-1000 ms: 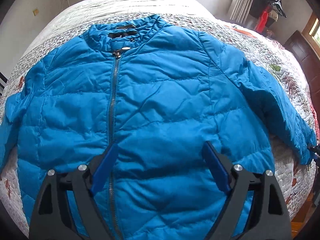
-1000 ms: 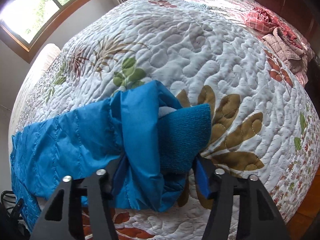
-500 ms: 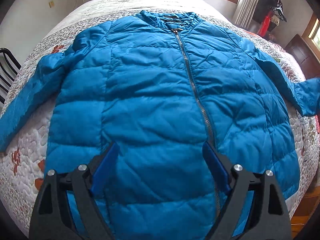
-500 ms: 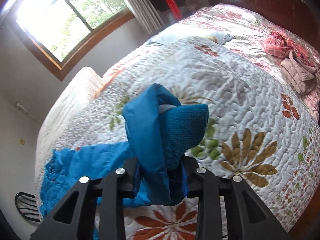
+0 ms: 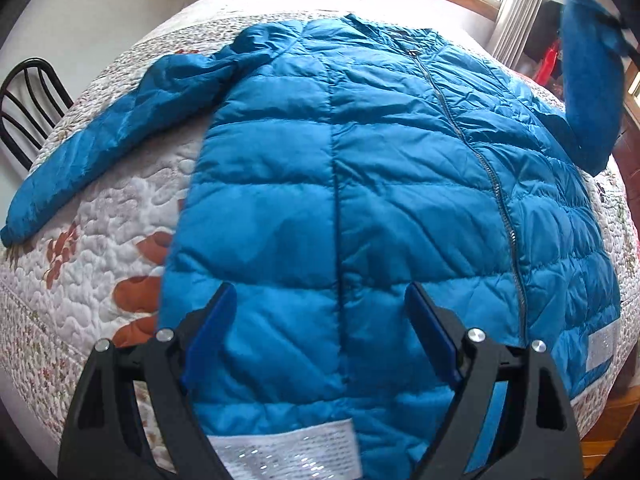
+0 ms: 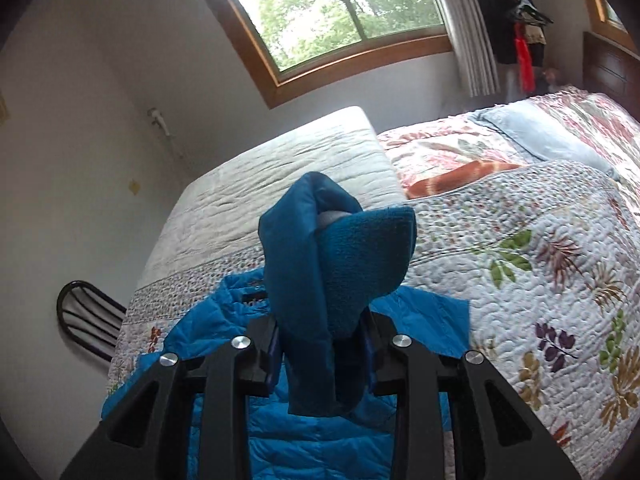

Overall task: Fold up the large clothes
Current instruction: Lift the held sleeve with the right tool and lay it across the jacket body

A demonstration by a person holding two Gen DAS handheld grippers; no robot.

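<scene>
OK, our right claw (image 6: 322, 354) has the sleeve cuff (image 6: 340, 264) pinched and lifted; jacket (image 5: 360, 184) body lies at 6 o'clock below it. Left claw (image 5: 320, 336) is spread, empty.

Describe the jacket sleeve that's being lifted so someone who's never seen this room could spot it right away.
Start at the bed's floral quilt, where a blue puffer jacket lies zipped and spread flat. Its far sleeve rises off the quilt toward the window, its knit cuff pinched in the right tongs. The other sleeve lies flat near the black chair.
</scene>
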